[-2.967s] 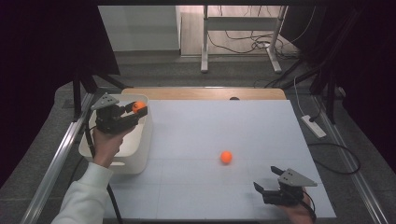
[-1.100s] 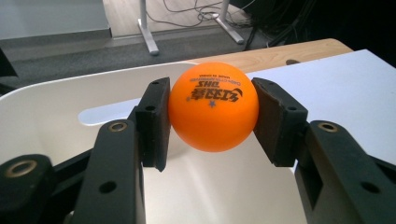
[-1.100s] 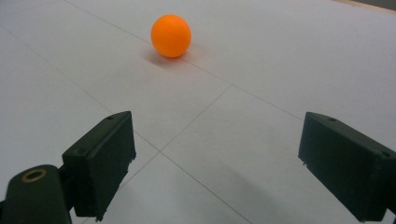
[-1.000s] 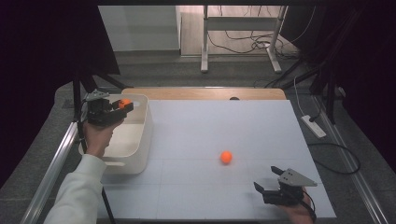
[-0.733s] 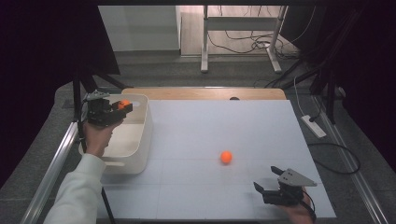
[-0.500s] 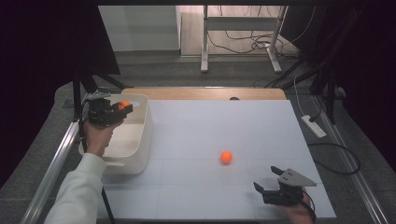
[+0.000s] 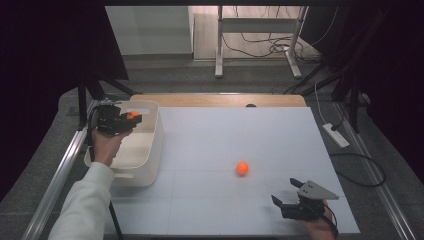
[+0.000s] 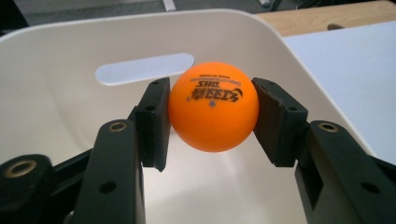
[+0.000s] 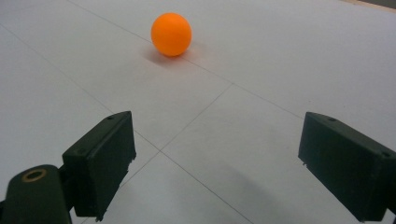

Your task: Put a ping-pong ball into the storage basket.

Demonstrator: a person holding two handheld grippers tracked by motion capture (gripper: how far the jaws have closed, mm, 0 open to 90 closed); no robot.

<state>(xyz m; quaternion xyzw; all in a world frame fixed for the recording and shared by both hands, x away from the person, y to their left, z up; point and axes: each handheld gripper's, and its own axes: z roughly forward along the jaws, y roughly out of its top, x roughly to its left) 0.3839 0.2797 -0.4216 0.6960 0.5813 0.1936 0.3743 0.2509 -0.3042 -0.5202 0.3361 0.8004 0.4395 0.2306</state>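
My left gripper (image 7: 131, 118) (image 8: 212, 121) is shut on an orange ping-pong ball (image 8: 213, 112) (image 7: 132, 115) with black print, held above the inside of a white bin (image 7: 150, 145) (image 8: 60, 107) near its far wall. A second orange ball (image 7: 242, 168) (image 9: 171, 34) lies on the white table (image 7: 225, 140). My right gripper (image 7: 287, 192) (image 9: 217, 170) rests near the table's front right edge, open, with nothing between its jaws. The loose ball lies ahead of it, a little to the left.
The bin has a slot handle (image 8: 144, 68) in its far wall. A wooden strip (image 7: 215, 100) runs along the table's far edge. A metal rail (image 7: 60, 170) borders the left side. A power strip (image 7: 336, 135) lies on the floor at the right.
My left gripper, still shut on the ball, has moved left and farther back over the bin since three seconds ago, and barely over the last second. The right gripper and the loose ball have not moved.
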